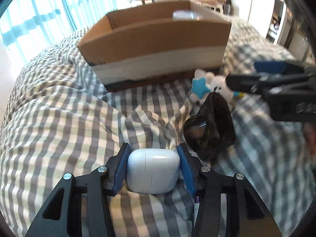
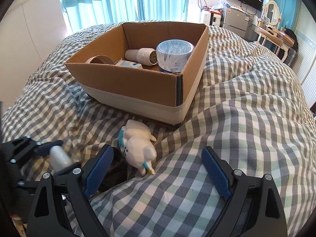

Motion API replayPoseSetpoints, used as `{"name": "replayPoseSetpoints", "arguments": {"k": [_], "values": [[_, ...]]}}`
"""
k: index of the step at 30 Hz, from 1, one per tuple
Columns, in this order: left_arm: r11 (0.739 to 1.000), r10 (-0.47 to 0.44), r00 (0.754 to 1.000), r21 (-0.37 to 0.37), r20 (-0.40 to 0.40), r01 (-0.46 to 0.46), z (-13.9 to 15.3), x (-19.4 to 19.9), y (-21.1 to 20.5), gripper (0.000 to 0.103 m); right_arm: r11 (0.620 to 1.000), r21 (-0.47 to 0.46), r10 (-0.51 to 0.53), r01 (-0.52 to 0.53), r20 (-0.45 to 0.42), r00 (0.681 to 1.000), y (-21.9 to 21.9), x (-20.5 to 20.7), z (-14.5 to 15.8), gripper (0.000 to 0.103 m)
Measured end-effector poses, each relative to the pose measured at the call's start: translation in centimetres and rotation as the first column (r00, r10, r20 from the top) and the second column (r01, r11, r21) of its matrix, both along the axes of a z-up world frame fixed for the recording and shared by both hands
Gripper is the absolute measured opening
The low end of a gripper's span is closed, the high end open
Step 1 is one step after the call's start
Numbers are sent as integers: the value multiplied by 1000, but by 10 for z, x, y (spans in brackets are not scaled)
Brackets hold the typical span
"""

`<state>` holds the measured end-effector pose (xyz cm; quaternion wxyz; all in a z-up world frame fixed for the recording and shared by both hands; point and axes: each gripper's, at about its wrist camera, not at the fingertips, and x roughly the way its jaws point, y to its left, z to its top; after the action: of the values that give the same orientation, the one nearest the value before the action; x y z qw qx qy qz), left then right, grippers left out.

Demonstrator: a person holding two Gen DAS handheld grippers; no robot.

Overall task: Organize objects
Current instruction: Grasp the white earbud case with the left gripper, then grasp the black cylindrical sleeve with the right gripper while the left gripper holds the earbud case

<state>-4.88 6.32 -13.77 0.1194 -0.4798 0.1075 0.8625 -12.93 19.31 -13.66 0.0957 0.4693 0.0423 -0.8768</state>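
On a bed (image 2: 246, 118) spread with a grey-and-green checked quilt, the left gripper (image 1: 153, 169) is clamped on a white earbud case (image 1: 153, 171), its blue pads pressed to either side of the smooth, rounded, glossy shell with a fine seam line across it. The case sits low over the quilt, well short of the cardboard box (image 2: 138, 86) ahead. That open box, banded with pale tape around its base, already holds a clear round tub of cotton swabs (image 2: 174, 54), a white cylindrical bottle (image 2: 141, 56) lying on its side, a roll of tape (image 2: 99, 60) and a small blue-and-white carton (image 2: 129, 65). The step in hand appears to be the pick-up of the case; the next move would call for lifting it clear of the folds and carrying it over the near wall of the box before letting go. The right gripper (image 2: 158, 172) hangs spread wide and empty above the quilt, near a white plush toy (image 2: 138, 146) with blue trim and a dark, glossy pouch (image 1: 211, 130) lying beside it.
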Motion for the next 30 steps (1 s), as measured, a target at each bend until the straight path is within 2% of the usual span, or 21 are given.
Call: {"name": "replayPoseSetpoints", "arguments": {"k": [4,7,9,11,16,17,18,20,25,30], "values": [[1000,7,1000,21,-24,-6,16,8,-8,49,1000,13,13,-13,12,1000,-10,6,1,91],[998,18,999,66,-41,-16,32,10,-7,49,999,4,47,-47,38,998,-24,13,-3,91],[996,15,999,94,-36,-12,29,-1,-31,49,998,1,69,-69,50,996,-31,16,-7,91],[993,21,1000,113,-22,-19,27,-2,-39,49,996,-19,88,-87,70,994,-38,16,-10,91],[991,24,1000,132,16,-26,8,-1,-52,49,992,10,126,-128,111,986,-53,18,-25,91],[991,22,999,134,26,-26,5,1,-53,49,991,16,129,-131,117,985,-55,18,-27,86],[991,20,999,133,34,-25,4,2,-54,49,991,27,130,-135,126,983,-56,18,-29,74],[991,16,999,131,29,-19,2,8,-56,49,988,30,143,-148,138,980,-58,20,-33,58],[988,23,999,154,32,-27,1,15,-62,49,990,13,135,-137,98,986,-53,28,-25,57],[989,27,1000,148,1,-27,10,17,-58,48,990,-9,140,-140,49,989,-51,38,-8,55]]}}
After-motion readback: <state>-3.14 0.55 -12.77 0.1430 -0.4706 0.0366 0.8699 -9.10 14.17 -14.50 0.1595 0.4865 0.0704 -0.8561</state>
